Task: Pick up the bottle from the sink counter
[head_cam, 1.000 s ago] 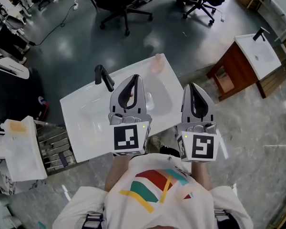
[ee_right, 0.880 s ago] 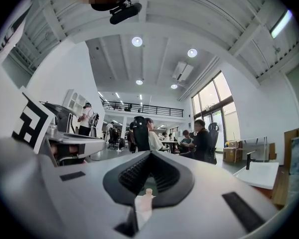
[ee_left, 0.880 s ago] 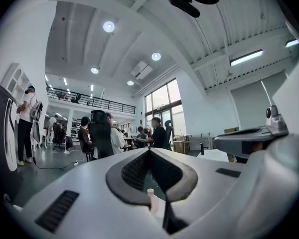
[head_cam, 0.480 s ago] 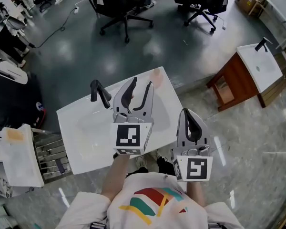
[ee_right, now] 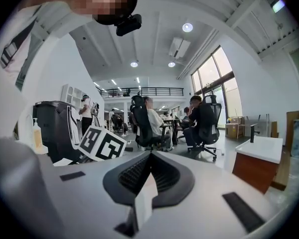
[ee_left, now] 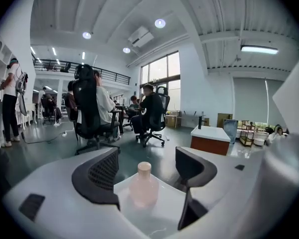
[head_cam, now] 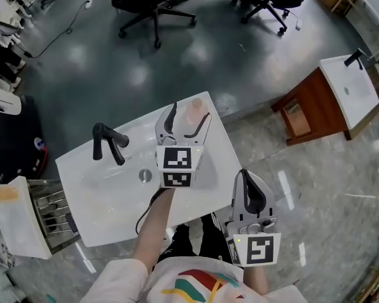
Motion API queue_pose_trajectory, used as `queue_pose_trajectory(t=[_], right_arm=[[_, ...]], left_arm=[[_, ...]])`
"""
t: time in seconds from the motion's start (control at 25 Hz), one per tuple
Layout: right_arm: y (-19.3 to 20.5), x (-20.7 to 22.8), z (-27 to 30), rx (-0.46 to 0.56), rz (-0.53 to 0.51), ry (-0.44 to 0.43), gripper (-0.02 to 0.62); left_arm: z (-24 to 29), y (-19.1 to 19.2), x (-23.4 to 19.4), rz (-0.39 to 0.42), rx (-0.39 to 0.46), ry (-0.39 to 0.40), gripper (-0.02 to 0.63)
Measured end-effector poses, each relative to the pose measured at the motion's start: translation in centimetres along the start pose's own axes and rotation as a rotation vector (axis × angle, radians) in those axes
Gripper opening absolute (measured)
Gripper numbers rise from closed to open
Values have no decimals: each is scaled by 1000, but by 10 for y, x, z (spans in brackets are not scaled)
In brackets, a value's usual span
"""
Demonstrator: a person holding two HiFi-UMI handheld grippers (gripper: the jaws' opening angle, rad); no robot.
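Note:
A small pale pink bottle point(head_cam: 194, 110) stands upright on the far right corner of the white sink counter point(head_cam: 82, 194). My left gripper point(head_cam: 188, 117) reaches over the counter with its jaws opening; the bottle point(ee_left: 143, 187) stands between the two fingers, and neither pad touches it. In the left gripper view the bottle sits a little ahead of the fingertips point(ee_left: 100, 175). My right gripper point(head_cam: 252, 191) hangs off the counter's right side, over the floor, shut with nothing in it. The right gripper view shows its jaws point(ee_right: 150, 169) pressed together.
A black faucet point(head_cam: 108, 141) rises at the counter's far left, with the drain point(head_cam: 144, 176) in the basin beside it. A second sink cabinet point(head_cam: 341, 90) stands at the right. Office chairs point(head_cam: 153, 5) and seated people fill the room beyond. A wire rack point(head_cam: 50, 204) stands at the left.
The left gripper has reached forward to the counter's far corner and its jaws have opened round the bottle. The right gripper has dropped back toward the body, still shut.

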State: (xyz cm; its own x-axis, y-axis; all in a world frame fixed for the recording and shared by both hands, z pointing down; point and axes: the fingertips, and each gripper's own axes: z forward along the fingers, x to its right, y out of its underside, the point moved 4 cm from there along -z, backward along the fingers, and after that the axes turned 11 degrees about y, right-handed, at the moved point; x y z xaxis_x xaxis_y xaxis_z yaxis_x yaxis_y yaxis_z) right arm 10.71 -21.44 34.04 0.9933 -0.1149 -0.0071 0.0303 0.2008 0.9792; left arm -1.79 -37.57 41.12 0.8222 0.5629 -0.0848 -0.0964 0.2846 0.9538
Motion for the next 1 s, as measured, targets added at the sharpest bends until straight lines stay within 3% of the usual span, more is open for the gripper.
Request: queue_pose_trajectory(t=[0.24, 0.44, 1.0], right_arm=[[32, 14, 26, -64, 16, 0, 11], [51, 17, 41, -98, 25, -9, 11], [72, 21, 59, -145, 43, -29, 11]], left_arm=[[56, 50, -13, -40, -104, 30, 364], [84, 78, -24, -51, -157, 6, 380], [109, 100, -33, -55, -241, -34, 380]])
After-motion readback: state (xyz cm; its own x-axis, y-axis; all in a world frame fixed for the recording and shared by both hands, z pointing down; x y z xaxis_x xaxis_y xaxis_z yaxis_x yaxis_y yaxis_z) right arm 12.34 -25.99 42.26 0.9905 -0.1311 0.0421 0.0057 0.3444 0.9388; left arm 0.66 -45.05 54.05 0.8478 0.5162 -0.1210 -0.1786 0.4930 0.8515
